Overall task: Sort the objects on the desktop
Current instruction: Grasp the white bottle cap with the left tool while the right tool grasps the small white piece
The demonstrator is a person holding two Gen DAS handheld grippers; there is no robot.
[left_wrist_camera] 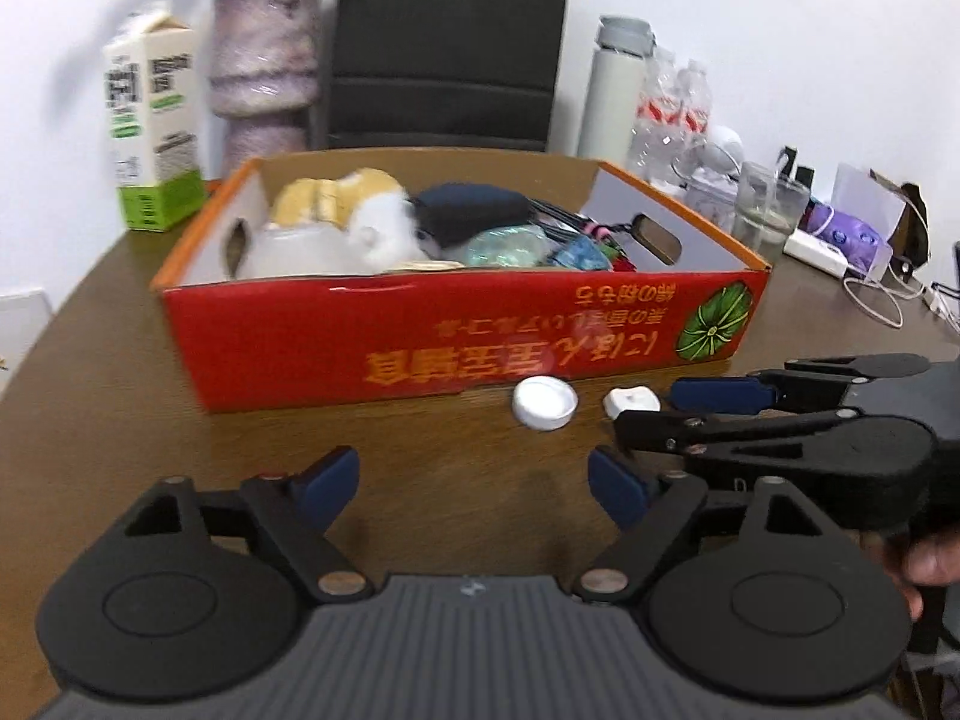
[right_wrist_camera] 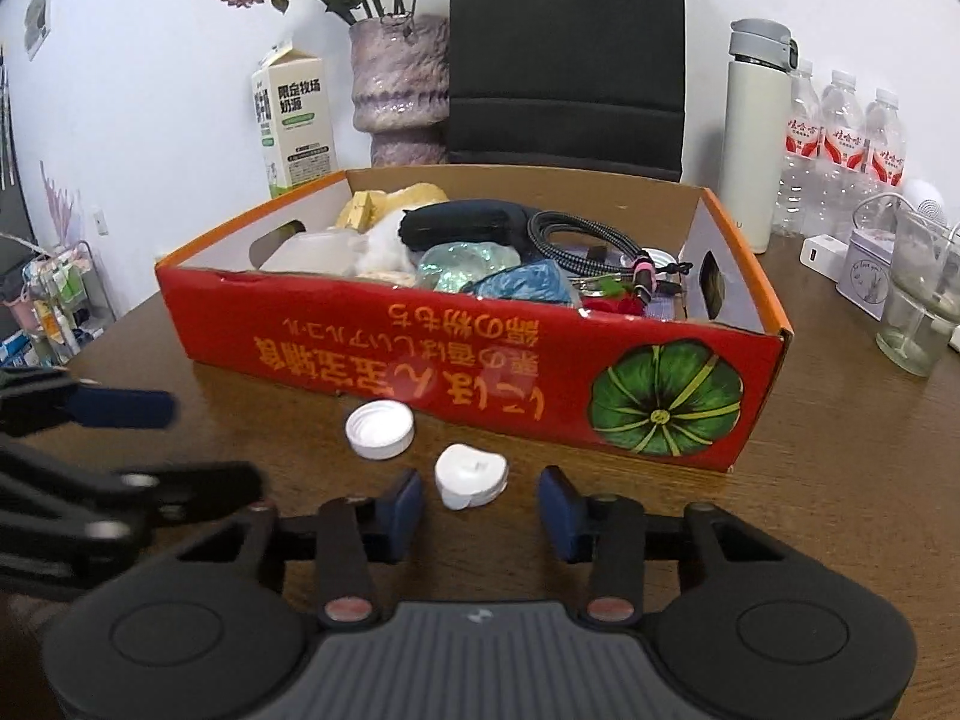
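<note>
Hovering low over the wooden worktop (right_wrist_camera: 810,480), the right gripper (right_wrist_camera: 480,495) has wide-open, empty jaws flanking a small white heart-shaped case (right_wrist_camera: 471,476), probably lining up a grasp. Beside it lies a white cap (right_wrist_camera: 380,429), both before the red box (right_wrist_camera: 420,354). The left gripper (left_wrist_camera: 474,477) is open and empty too.

Both wrist cameras sit low over the table (left_wrist_camera: 120,324), facing 12 o'clock toward the red box (left_wrist_camera: 462,336) close ahead. The right view stands nearer, rightward. They share the box, white cap (right_wrist_camera: 380,429) and chair (right_wrist_camera: 567,54).
</note>
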